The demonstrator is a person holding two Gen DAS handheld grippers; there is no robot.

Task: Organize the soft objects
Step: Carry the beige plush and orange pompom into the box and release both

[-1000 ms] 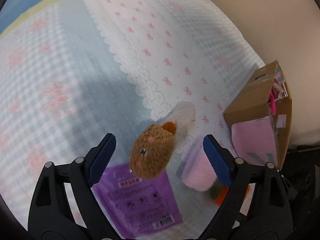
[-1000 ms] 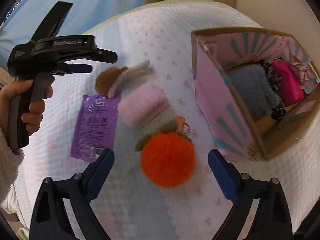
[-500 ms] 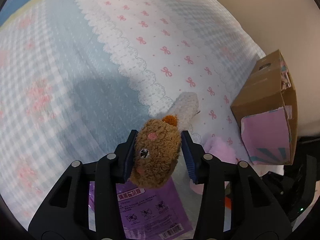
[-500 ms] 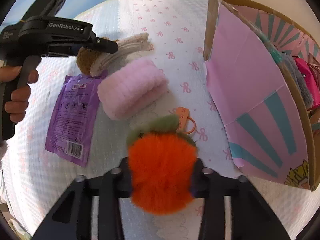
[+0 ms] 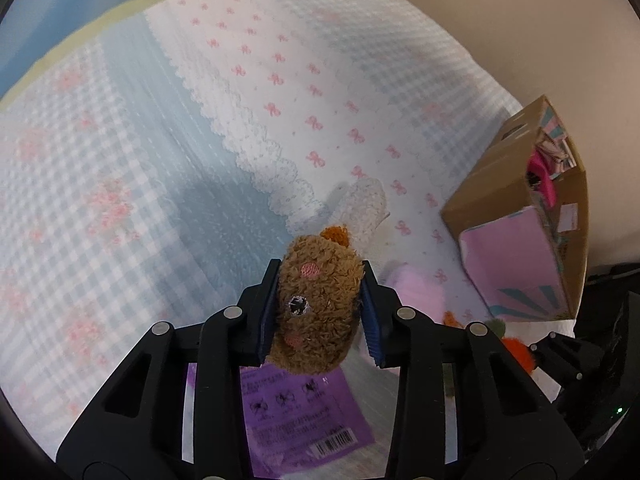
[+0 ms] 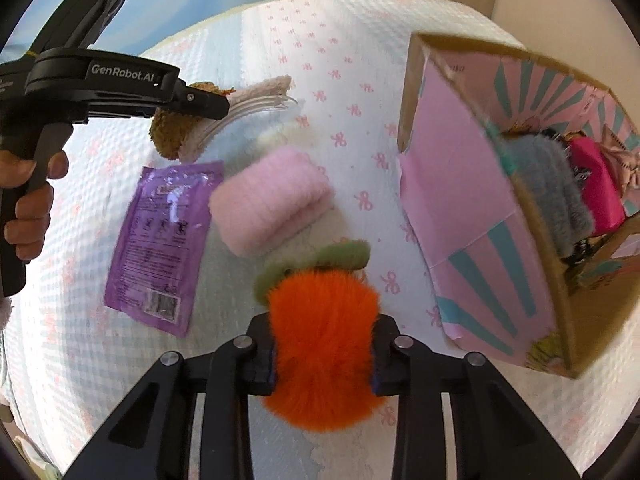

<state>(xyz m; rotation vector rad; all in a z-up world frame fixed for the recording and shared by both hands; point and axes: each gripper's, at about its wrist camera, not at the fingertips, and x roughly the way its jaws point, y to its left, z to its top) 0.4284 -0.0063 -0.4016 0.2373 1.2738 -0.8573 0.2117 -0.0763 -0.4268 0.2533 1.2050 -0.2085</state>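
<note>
The left gripper (image 5: 318, 312) has its 2 blue pads pressed against the sides of a brown plush toy (image 5: 318, 316), squeezing it; the jaws have just closed on it. The toy has an embroidered eye, 2 pink cheek patches and a small orange tuft on top. A cream knit piece (image 5: 362, 204) joins the toy's far end, and in the right wrist view it trails out from the toy above the bedspread. Below the toy lies a flat purple packet (image 5: 304, 416) with a barcode, resting on the bedspread (image 5: 120, 160), which is checked pale blue and white with a lace-edged panel of pink bows.

The right gripper (image 6: 324, 346) is clamped on a fluffy orange pompom (image 6: 324, 344) with a green fuzzy collar at its far side; its jaws too have just closed, and the fur bulges out over both pads. Just beyond the pompom lies a pink rolled fleece cloth (image 6: 272, 204), beside the purple packet. To the right stands an open cardboard box (image 6: 460, 184) with pink and teal printed flaps. Inside it sit a grey fuzzy item (image 6: 556, 184) and a magenta item (image 6: 596, 188) side by side. At the left edge, a hand (image 6: 28, 200) grips the handle of the left gripper.
</note>
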